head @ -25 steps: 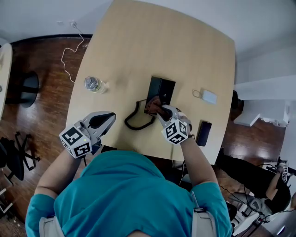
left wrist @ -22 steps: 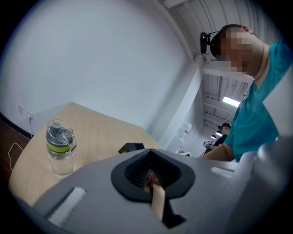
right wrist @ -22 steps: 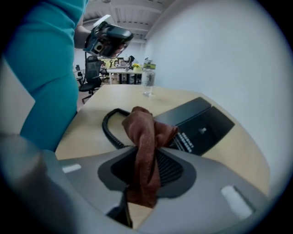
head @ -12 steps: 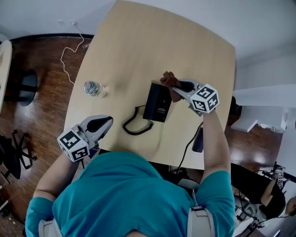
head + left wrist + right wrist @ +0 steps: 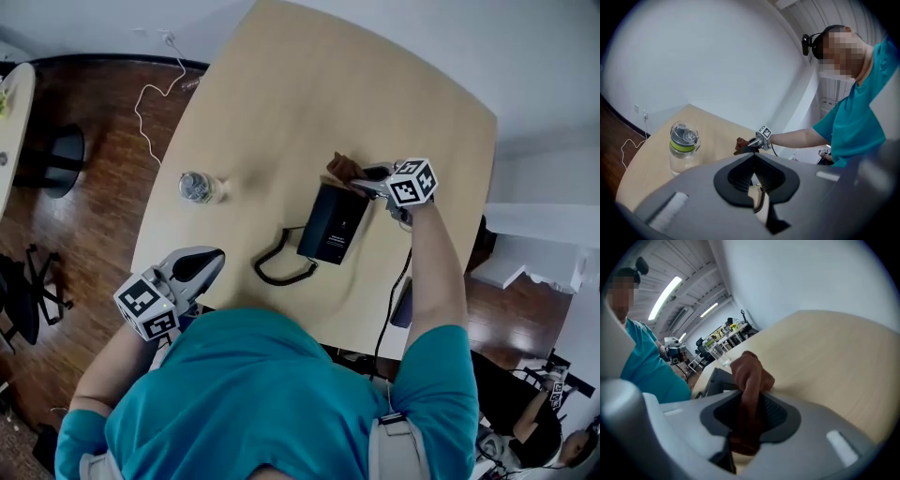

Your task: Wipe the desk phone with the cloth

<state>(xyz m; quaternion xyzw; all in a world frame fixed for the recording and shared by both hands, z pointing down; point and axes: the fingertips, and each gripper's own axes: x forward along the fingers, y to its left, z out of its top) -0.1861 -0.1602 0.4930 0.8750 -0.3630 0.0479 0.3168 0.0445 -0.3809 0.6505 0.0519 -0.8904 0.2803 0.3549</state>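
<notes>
The black desk phone [image 5: 333, 223] lies near the middle of the wooden table [image 5: 281, 103], its coiled cord [image 5: 281, 267] looping toward me. My right gripper [image 5: 364, 178] is shut on the brown cloth [image 5: 344, 168] and holds it at the phone's far end. The right gripper view has the cloth [image 5: 750, 373] bunched between the jaws, just over the phone [image 5: 716, 379]. My left gripper [image 5: 208, 260] hovers by the table's near left edge with its jaws closed on nothing, well away from the phone. In its own view the left gripper [image 5: 752, 158] points toward the cloth [image 5: 740, 142].
A clear water bottle [image 5: 197, 187] with a green band stands on the table's left side, also close in the left gripper view as the bottle [image 5: 683, 146]. A dark smartphone [image 5: 402, 306] lies near the right front edge. A white cable [image 5: 150, 94] trails on the floor.
My right gripper has carried the cloth from the phone's near end up along it to its far end. The left gripper has stayed near the table's front left edge.
</notes>
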